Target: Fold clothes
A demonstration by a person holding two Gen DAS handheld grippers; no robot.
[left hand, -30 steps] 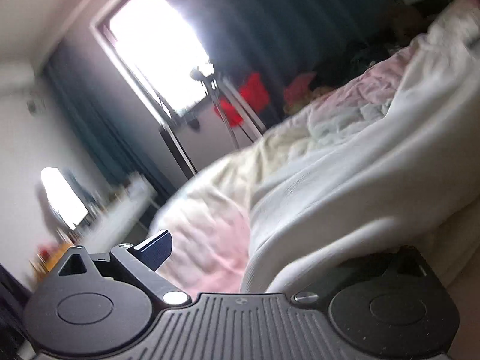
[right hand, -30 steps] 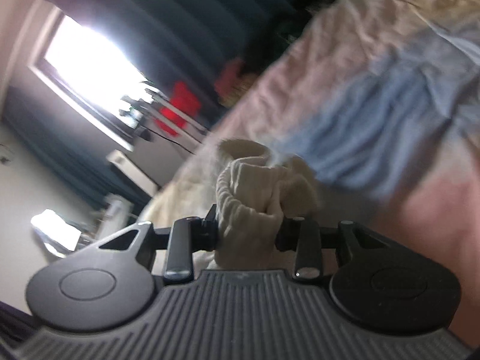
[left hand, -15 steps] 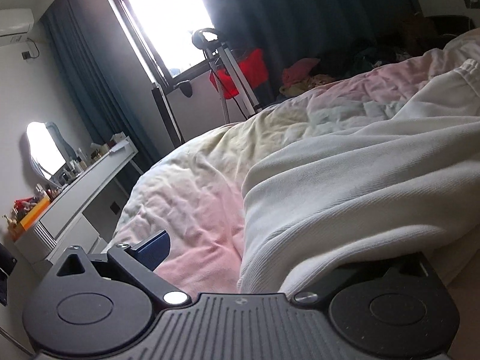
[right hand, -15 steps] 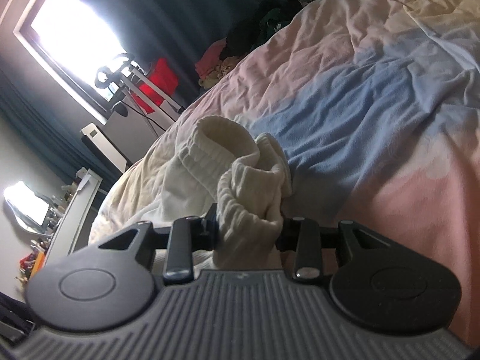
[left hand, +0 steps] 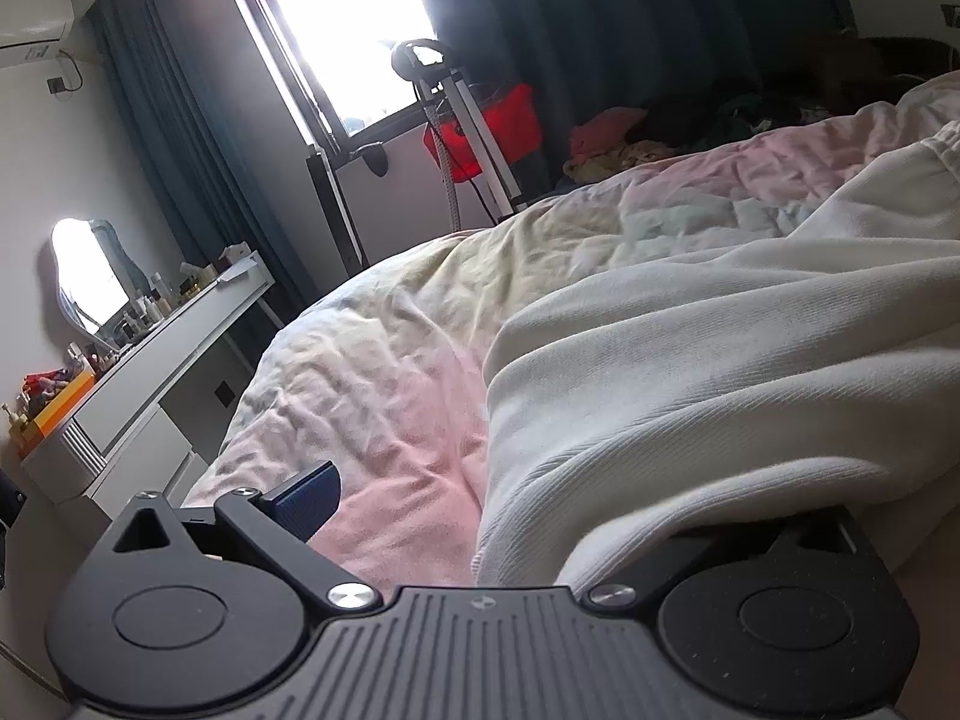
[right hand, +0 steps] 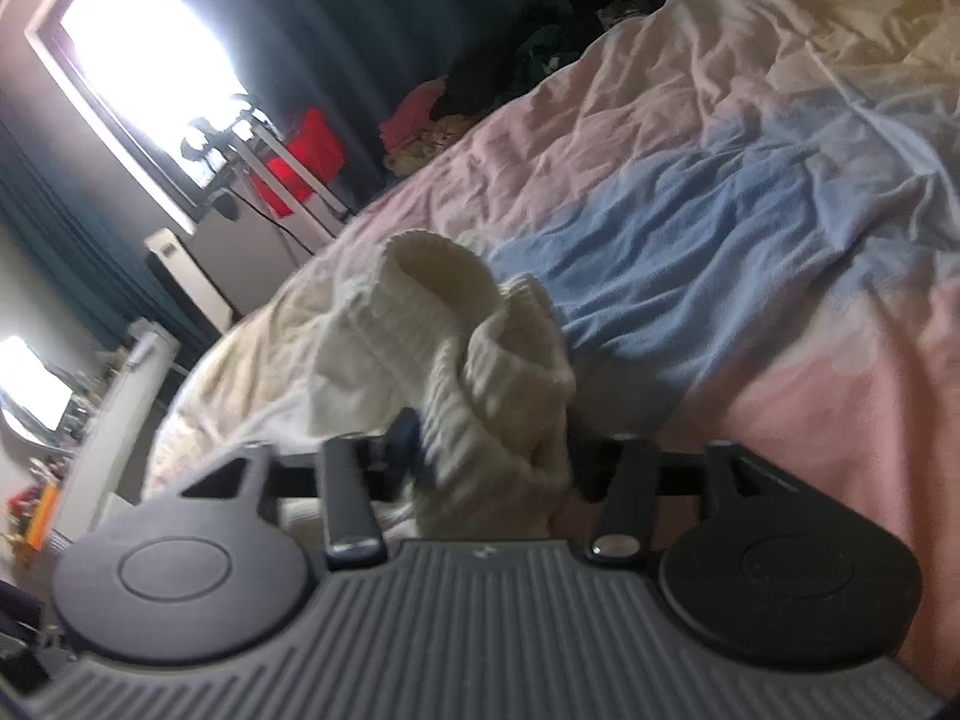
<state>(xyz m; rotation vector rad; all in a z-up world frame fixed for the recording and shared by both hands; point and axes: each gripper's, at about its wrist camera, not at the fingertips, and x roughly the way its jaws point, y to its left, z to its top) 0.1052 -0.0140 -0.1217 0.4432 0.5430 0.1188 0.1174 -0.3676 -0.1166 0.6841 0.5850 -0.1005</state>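
1. Left gripper [left hand: 540, 516]: jaws spread wide; left finger [left hand: 306, 495] bare over the quilt [left hand: 372, 384]; right finger hidden under the garment [left hand: 690, 384], so any grip there cannot be told
2. Right gripper [right hand: 489, 450]: jaws closed narrow on the garment's ribbed cuff [right hand: 480, 378], pinched between both pads
3. Garment: cream knit, lying on the quilt; its body drapes over the left gripper's right side, and its cuff bunches upward from the right gripper
4. Quilt: pink, blue and yellow patches, wrinkled
5. Background: window [left hand: 336, 30], dark curtains [left hand: 600, 30]
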